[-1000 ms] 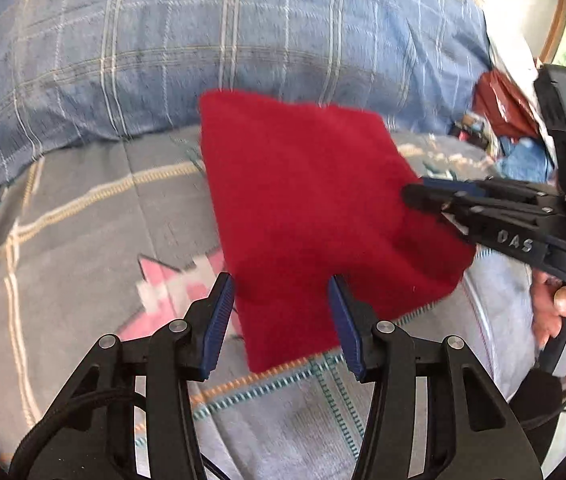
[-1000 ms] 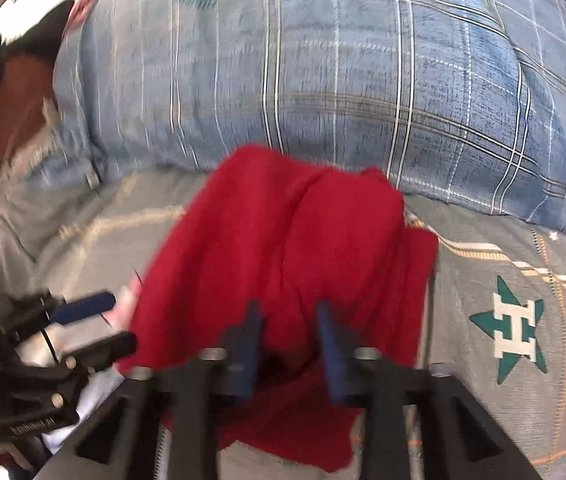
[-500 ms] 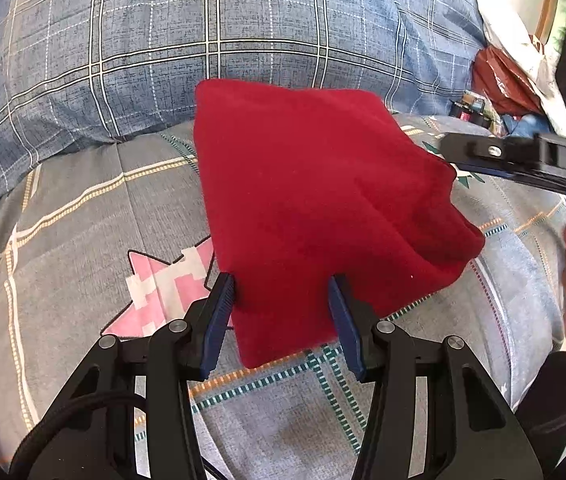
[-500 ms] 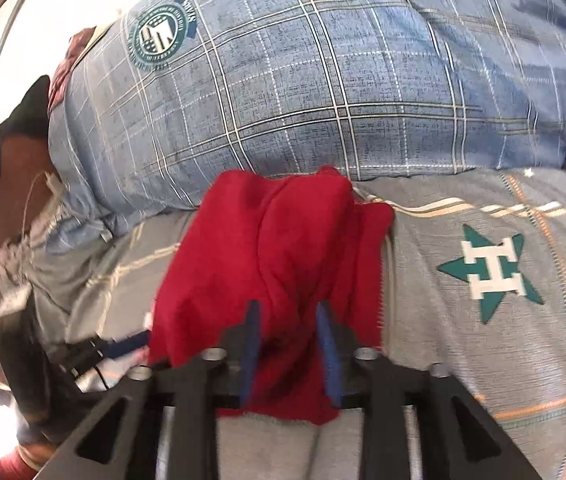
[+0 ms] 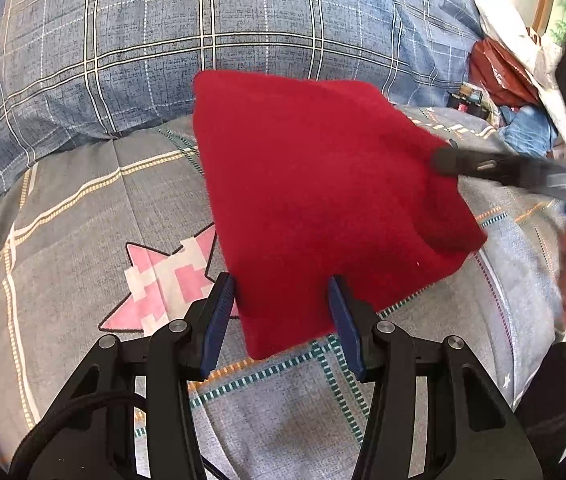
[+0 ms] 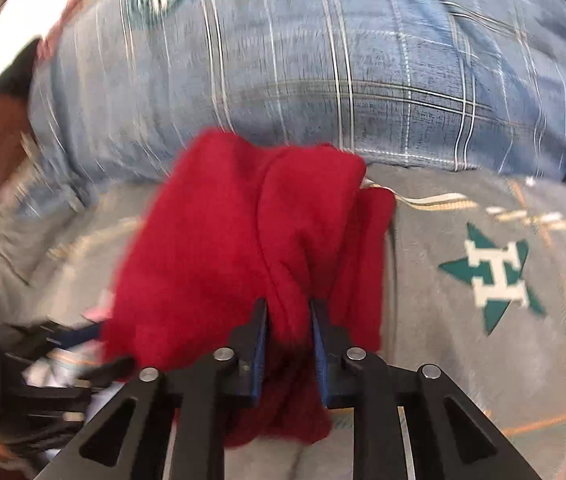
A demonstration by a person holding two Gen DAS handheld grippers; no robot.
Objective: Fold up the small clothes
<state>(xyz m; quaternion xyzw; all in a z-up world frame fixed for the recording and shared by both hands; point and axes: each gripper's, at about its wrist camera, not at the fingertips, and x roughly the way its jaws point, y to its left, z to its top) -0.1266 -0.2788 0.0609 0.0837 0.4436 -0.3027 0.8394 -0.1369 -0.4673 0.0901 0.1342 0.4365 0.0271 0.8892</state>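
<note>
One red garment (image 5: 323, 200) is seen on a grey patterned bedsheet (image 5: 83, 216), just in front of a blue plaid pillow (image 5: 203, 32). It is made of a thick, fuzzy, plain red fabric with no print, and it is folded over on itself into a roughly four-sided, wedge-like shape. In the left wrist view its surface is smooth and flat; in the right wrist view (image 6: 243, 248) a raised fold is shown running from the pillow side toward the camera, with a second layer exposed along the right edge.

In the left wrist view the long axis is laid diagonally, from the far corner touching the pillow down to the near corner between the left gripper's fingers. The widest part is spread toward the right, where a rounded bulge of cloth is lifted off the sheet.

The left gripper (image 5: 281, 320) is spread wide, its blue pads set on either side of the near corner without pressing on it. The right gripper (image 6: 289, 344) is closed on a bunched fold of the garment, the cloth being pinched between its blue pads; in the left wrist view it (image 5: 443, 160) is seen blurred at the garment's right edge.

A pink star print (image 5: 163, 284) lies just left of the garment, and a green star print (image 6: 495, 272) lies to its right.
</note>
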